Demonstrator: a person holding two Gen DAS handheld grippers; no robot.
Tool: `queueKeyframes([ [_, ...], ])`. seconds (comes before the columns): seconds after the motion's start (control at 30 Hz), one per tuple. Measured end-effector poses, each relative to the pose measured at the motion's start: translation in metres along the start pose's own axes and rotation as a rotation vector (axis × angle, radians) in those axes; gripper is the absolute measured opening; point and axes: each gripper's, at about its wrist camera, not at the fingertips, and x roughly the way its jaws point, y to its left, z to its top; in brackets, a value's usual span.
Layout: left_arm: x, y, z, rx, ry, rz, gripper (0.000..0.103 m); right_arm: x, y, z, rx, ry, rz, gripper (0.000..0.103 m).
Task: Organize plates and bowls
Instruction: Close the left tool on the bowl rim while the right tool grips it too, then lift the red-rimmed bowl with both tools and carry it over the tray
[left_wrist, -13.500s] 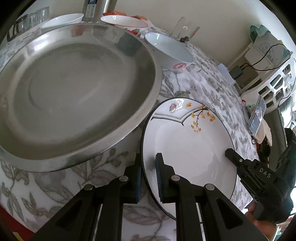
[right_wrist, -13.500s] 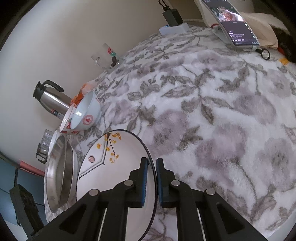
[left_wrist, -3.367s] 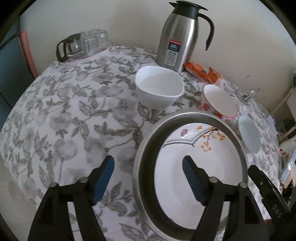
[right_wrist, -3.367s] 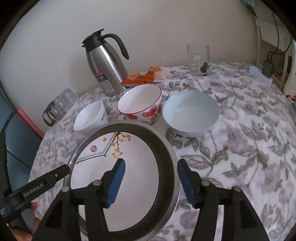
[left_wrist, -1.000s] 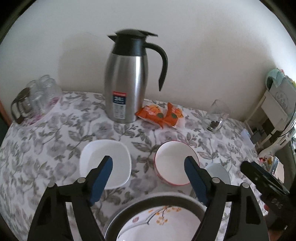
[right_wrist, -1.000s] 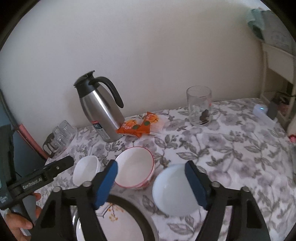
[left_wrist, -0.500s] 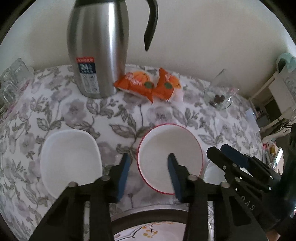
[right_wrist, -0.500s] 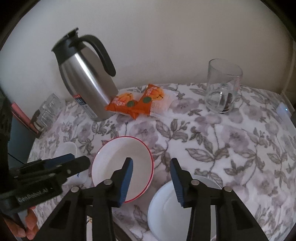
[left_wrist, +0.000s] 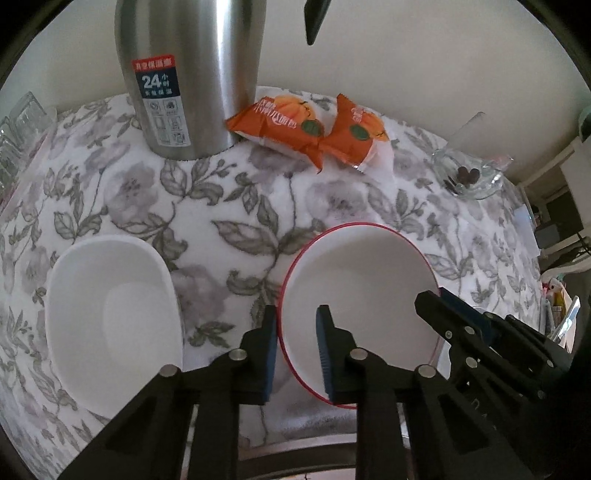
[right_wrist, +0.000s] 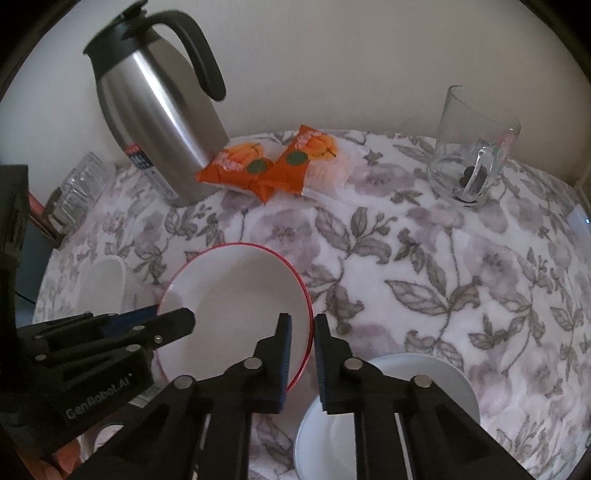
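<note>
Both tongs are working the same red-rimmed bowl (left_wrist: 360, 284), which is sitting upright on the flowered worktop (left_wrist: 229, 199), in front of the steel flask (left_wrist: 184, 74) and the orange snack packets (left_wrist: 306, 129).

Left tongs (left_wrist: 295, 354) are straddling the bowl's left rim, one pad outside the wall, one inside. Jaws are closing; a sliver of gap is showing at the inner pad, so I am reading them as not yet biting.

Right tongs (right_wrist: 301, 360) are straddling the opposite rim, on the right side. Jaws have drawn together on the wall, which is standing edge-on between the pads; I am taking this as clamped.

Relation that matters: the two grips are sitting across the bowl from each other, rim running crosswise through each pair of pads, so any lift is likely going to be straight up and shared. Neither hand is nearer; both are already at the rim.

Neighbours: a white squarish bowl (left_wrist: 110, 306) is lying just to the left, a pale round bowl (right_wrist: 388, 413) just to the right and nearer the camera, partly behind the right tongs.

Hard to make out: the bowl's outer wall and foot are hidden. A dark metal rim (left_wrist: 295, 452) is showing at the bottom of the left view, mostly cut off. A glass mug (right_wrist: 472, 155) is standing well apart.
</note>
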Motion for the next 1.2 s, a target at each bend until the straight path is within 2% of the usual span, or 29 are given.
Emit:
queueKeyframes([
  [0.27,0.014,0.0,0.001,-0.003,0.024,0.001,0.018,0.014,0.0,-0.001,0.003,0.025,-0.013,0.009],
  [0.37,0.013,0.0,0.001,0.001,0.013,0.015,0.009,0.014,-0.001,-0.001,0.013,0.023,-0.013,0.008],
  [0.57,0.005,0.004,-0.001,-0.014,-0.011,-0.009,0.008,0.005,-0.001,-0.002,0.02,0.0,-0.015,0.008],
  [0.73,-0.019,-0.001,-0.001,-0.017,-0.059,-0.035,0.008,-0.024,0.0,0.002,0.019,-0.051,-0.012,0.008],
  [0.93,-0.074,-0.014,-0.009,0.008,-0.151,-0.045,0.008,-0.079,0.009,0.004,0.011,-0.136,-0.012,0.008],
  [1.1,-0.113,-0.016,-0.029,-0.012,-0.191,-0.077,0.008,-0.12,0.02,-0.009,-0.006,-0.178,-0.02,0.008],
  [1.2,-0.127,-0.017,-0.046,0.0,-0.204,-0.063,0.008,-0.134,0.027,-0.024,-0.01,-0.18,-0.019,0.008],
])
